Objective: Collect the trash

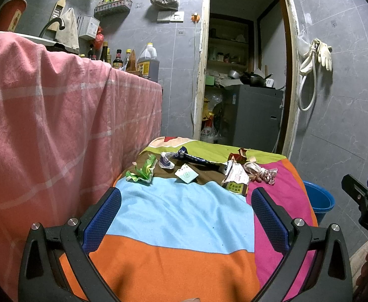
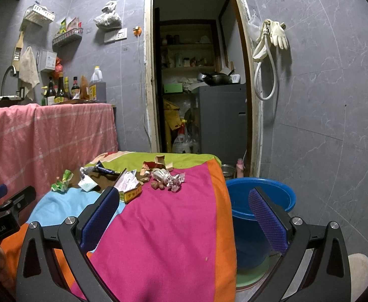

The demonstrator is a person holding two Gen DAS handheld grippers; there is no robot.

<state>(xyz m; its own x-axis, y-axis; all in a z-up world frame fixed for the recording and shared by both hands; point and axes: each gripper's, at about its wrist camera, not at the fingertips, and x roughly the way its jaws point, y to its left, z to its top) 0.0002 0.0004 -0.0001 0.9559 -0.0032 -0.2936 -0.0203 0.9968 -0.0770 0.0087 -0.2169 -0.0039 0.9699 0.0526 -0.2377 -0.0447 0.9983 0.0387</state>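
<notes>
Several pieces of trash lie in a row at the far end of a table with a colourful cloth [image 1: 184, 214]: a green wrapper [image 1: 142, 170], a white crumpled wrapper [image 1: 167, 162], a white packet [image 1: 187, 173], a long dark blue wrapper [image 1: 199, 159], a yellow box with paper [image 1: 235, 180] and a red-white wrapper [image 1: 265, 173]. The same trash shows in the right wrist view, with the green wrapper [image 2: 62, 181] and the yellow box [image 2: 131, 188]. My left gripper [image 1: 186, 216] is open and empty above the near cloth. My right gripper [image 2: 184, 216] is open and empty, over the table's right edge.
A blue bucket [image 2: 262, 201] stands on the floor right of the table. A counter draped in pink cloth [image 1: 45, 125] with bottles [image 2: 63, 90] stands to the left. An open doorway [image 2: 199, 75] with shelves and a grey appliance is behind the table.
</notes>
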